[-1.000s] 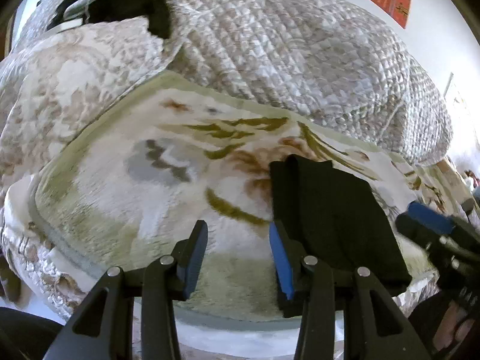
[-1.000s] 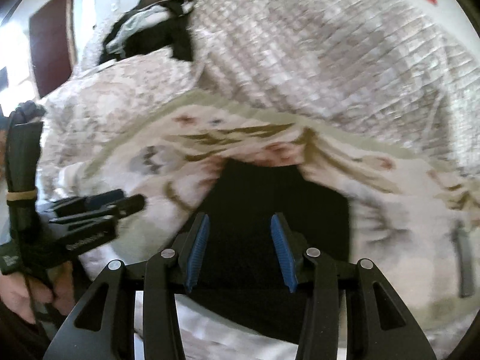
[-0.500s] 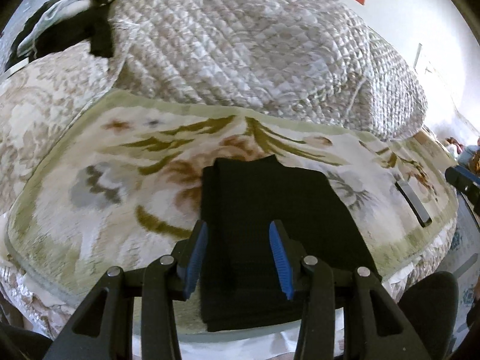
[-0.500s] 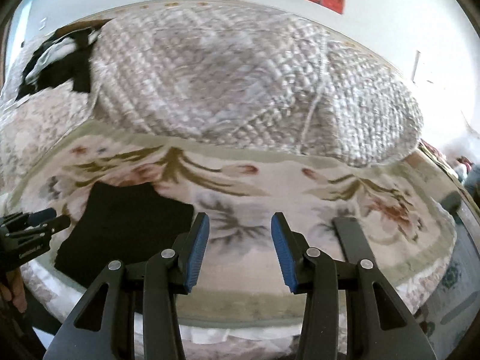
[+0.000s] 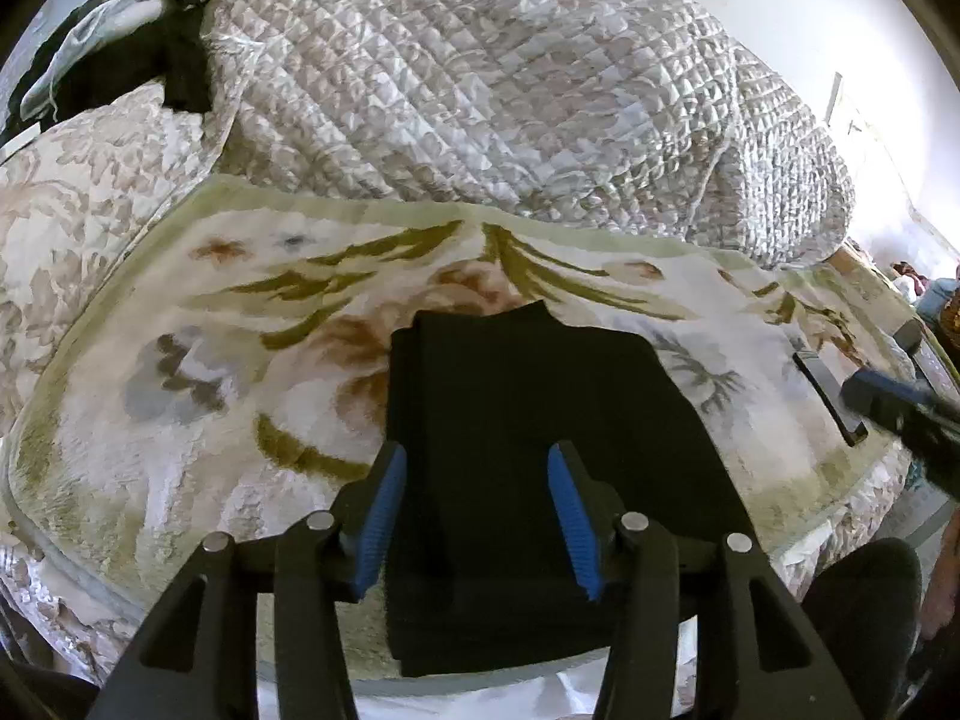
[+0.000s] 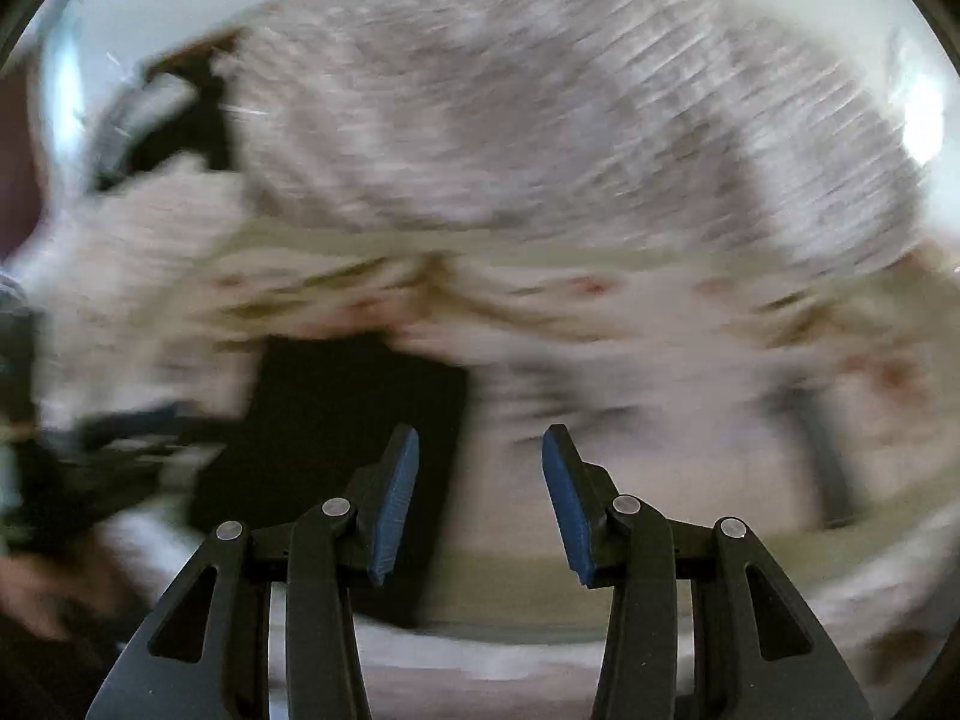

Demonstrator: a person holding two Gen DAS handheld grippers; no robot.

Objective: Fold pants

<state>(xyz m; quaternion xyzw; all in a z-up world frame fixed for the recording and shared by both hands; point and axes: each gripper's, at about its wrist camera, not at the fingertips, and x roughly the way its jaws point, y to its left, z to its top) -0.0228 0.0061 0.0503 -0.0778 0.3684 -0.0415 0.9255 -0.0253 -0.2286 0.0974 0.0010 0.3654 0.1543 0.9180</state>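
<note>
Left wrist view, left to right:
- Dark clothing heap (image 5: 150, 60) at 10 o'clock, on the bed's far corner
- Grey quilted cover (image 5: 510, 96) bunched across 12 o'clock, behind the floral blanket (image 5: 198, 372) spread over the bed
- Pants (image 5: 528, 420), black, folded into a flat rectangle, lying on the blanket near its front edge, centre to 5 o'clock
- Left tool (image 5: 474, 516) above the pants, blue pads apart and opening, nothing between them; pads do not press the cloth
- Dark flat bar (image 5: 828, 396) on the blanket at 3 o'clock, well apart from the pants
- Right tool's tip at the 3 o'clock edge, near that bar

Right wrist view (heavily blurred), left to right:
- Left tool at 8 o'clock, beside the pants (image 6: 336, 450)
- Right tool (image 6: 480, 498), pads apart, empty, over bare blanket just beside the pants' right edge
</note>
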